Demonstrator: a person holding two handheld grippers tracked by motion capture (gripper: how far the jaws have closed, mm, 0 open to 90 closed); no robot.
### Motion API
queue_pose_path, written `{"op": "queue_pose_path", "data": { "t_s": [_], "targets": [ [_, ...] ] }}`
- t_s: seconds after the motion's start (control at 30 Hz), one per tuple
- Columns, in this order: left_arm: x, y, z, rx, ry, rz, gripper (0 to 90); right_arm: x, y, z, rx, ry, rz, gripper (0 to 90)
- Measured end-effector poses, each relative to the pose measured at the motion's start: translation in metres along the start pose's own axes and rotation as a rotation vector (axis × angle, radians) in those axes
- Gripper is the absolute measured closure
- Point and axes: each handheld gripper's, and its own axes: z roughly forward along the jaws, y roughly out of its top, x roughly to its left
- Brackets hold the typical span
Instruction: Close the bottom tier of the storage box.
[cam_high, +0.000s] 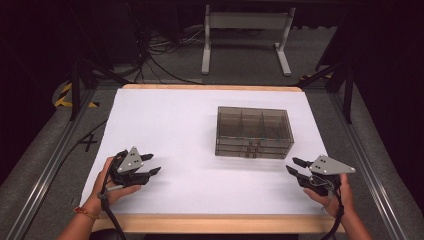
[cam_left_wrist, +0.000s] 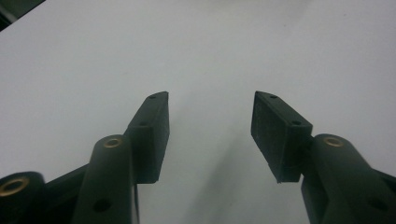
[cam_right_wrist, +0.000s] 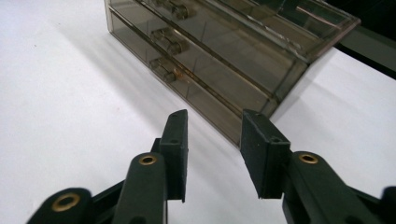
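Note:
A smoky clear plastic drawer box (cam_high: 254, 132) stands on the white table top (cam_high: 175, 130), right of centre, its small knobs facing the near edge. Seen close in the right gripper view, the drawer box (cam_right_wrist: 224, 51) shows stacked drawers with clear knobs (cam_right_wrist: 164, 39). My right gripper (cam_high: 296, 166) hovers just off the box's near right corner, jaws open, nothing between them; in its own view the right gripper (cam_right_wrist: 212, 135) points at the box front. My left gripper (cam_high: 151, 164) sits at the near left, open and empty. Below the left gripper (cam_left_wrist: 210, 114) lies bare white surface.
The table has a wooden rim (cam_high: 210, 223) along the near edge. Metal rails (cam_high: 50, 165) run along both sides. A white desk frame (cam_high: 245, 35) and cables (cam_high: 155, 55) lie on the floor beyond the far edge.

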Motion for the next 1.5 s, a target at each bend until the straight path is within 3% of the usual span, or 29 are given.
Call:
{"op": "queue_pose_path", "data": {
  "t_s": [0.07, 0.2, 0.33, 0.43, 0.53, 0.63, 0.73, 0.87, 0.93, 1.0, 1.1, 1.5],
  "targets": [
    [0.001, -0.005, -0.001, 0.012, 0.012, -0.009, 40.0, -0.002, -0.009, -0.002, -0.013, -0.017, 0.012, 57.9],
    [0.003, -0.014, -0.002, -0.011, 0.037, -0.055, 27.3, -0.006, -0.020, -0.006, -0.035, -0.043, 0.049, 52.7],
    [0.005, -0.028, -0.002, -0.039, 0.059, -0.131, 18.1, -0.013, -0.034, -0.010, -0.072, -0.103, 0.118, 37.6],
    [0.009, -0.040, -0.004, -0.082, 0.072, -0.237, 11.2, -0.020, -0.042, -0.008, -0.088, -0.126, 0.190, 26.3],
    [0.011, -0.044, -0.009, -0.143, 0.088, -0.272, 10.3, -0.024, -0.050, -0.002, -0.086, -0.203, 0.238, 17.3],
    [0.011, -0.044, -0.009, -0.139, 0.084, -0.271, 8.9, -0.030, -0.056, 0.006, -0.049, -0.225, 0.293, 14.7],
    [0.010, -0.043, -0.008, -0.130, 0.100, -0.275, 8.1, -0.029, -0.057, 0.005, -0.057, -0.242, 0.297, 13.6],
    [0.010, -0.043, -0.008, -0.131, 0.125, -0.289, 8.2, -0.032, -0.057, 0.007, -0.041, -0.220, 0.314, 12.6],
    [0.009, -0.043, -0.008, -0.132, 0.130, -0.284, 13.5, -0.033, -0.057, 0.007, -0.037, -0.220, 0.328, 12.4],
    [0.007, -0.044, -0.009, -0.140, 0.140, -0.272, 12.7, -0.034, -0.058, 0.007, -0.040, -0.217, 0.337, 12.5],
    [0.009, -0.045, -0.010, -0.157, 0.140, -0.303, 10.9, -0.034, -0.057, 0.008, -0.025, -0.222, 0.340, 12.1],
    [0.009, -0.044, -0.009, -0.149, 0.141, -0.297, 10.3, -0.036, -0.058, 0.007, -0.030, -0.221, 0.364, 11.3]
  ]
}}
